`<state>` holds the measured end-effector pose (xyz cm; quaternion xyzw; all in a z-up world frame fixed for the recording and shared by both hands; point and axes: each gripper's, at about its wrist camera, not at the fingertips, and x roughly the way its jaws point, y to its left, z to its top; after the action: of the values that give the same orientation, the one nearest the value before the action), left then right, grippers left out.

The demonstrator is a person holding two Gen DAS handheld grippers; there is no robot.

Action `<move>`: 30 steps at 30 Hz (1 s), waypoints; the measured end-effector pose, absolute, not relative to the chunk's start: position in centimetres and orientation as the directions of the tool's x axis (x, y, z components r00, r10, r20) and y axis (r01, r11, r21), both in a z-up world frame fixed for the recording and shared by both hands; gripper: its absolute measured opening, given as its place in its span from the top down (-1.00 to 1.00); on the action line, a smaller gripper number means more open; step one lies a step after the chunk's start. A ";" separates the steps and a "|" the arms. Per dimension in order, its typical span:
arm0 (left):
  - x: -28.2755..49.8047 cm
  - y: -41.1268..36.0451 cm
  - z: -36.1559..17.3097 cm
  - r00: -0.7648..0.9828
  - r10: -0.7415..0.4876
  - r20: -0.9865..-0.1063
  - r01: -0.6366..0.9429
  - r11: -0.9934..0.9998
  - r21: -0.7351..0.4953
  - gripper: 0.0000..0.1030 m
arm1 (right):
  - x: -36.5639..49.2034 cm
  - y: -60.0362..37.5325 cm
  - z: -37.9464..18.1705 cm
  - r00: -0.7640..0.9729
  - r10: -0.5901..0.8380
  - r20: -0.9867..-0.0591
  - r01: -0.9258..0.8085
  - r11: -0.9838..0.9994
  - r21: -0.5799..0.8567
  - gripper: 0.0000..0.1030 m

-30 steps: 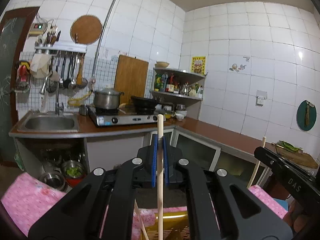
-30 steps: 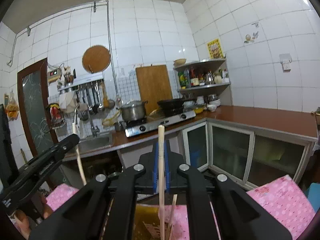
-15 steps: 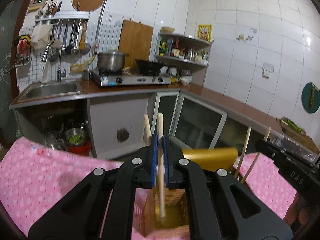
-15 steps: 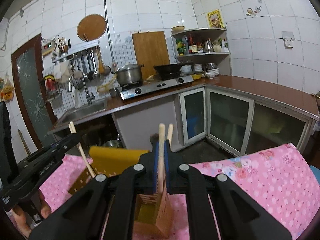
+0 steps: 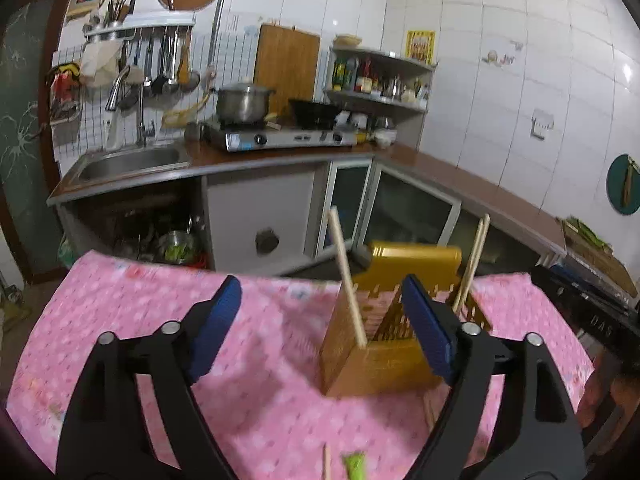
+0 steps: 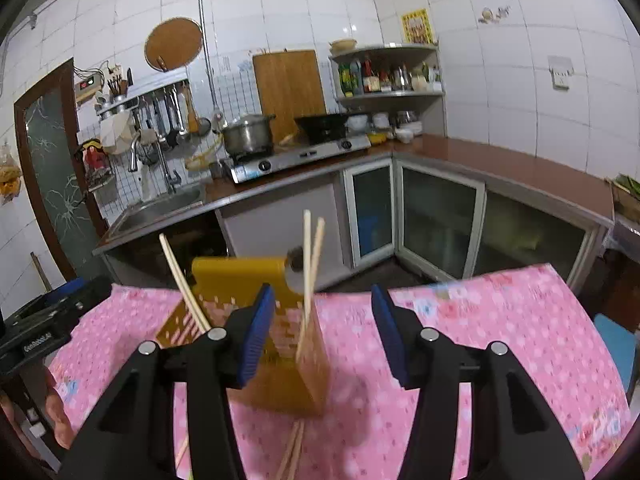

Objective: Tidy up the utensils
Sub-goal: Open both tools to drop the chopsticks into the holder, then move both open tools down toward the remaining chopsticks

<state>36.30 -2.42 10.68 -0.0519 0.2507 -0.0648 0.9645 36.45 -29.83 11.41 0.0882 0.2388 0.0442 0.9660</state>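
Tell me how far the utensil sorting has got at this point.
Done: chopsticks stand in the holder, a pair at its other end. In hand: nothing; left gripper and right gripper have just been opening, jaws empty. Left: chopsticks on the cloth and a green item.

Blurred throughout: pink tablecloth [image 5: 260, 392] and yellow utensil holder [image 6: 280, 360]. Lower ends of the chopsticks [image 6: 307, 264] hidden inside the holder. Cut off at the bottom edge: a green item [image 5: 355, 465], too little showing to identify, and loose chopsticks [image 6: 292, 456] on the tablecloth's near edge.
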 end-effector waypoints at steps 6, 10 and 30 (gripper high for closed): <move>33.8 -0.4 9.0 0.834 -0.129 -0.537 0.065 0.988 -0.137 -0.90 | 34.2 -30.0 9.3 0.840 0.118 -0.530 -0.032 0.985 0.167 -0.08; 32.7 0.2 7.0 0.793 -0.132 -0.595 0.061 0.989 -0.137 -0.90 | 32.8 -29.5 7.4 0.818 0.109 -0.565 -0.027 0.988 0.152 -0.17; 31.9 -1.2 -3.6 0.642 -0.085 -0.762 0.057 0.996 -0.063 -0.89 | 32.4 -27.1 -3.1 0.680 0.098 -0.726 -0.007 0.992 0.127 -0.16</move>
<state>31.93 -1.24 -3.63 -0.0165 0.4211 -0.0391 0.9060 32.42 -27.09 -3.08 0.0572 0.3989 0.0285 0.9148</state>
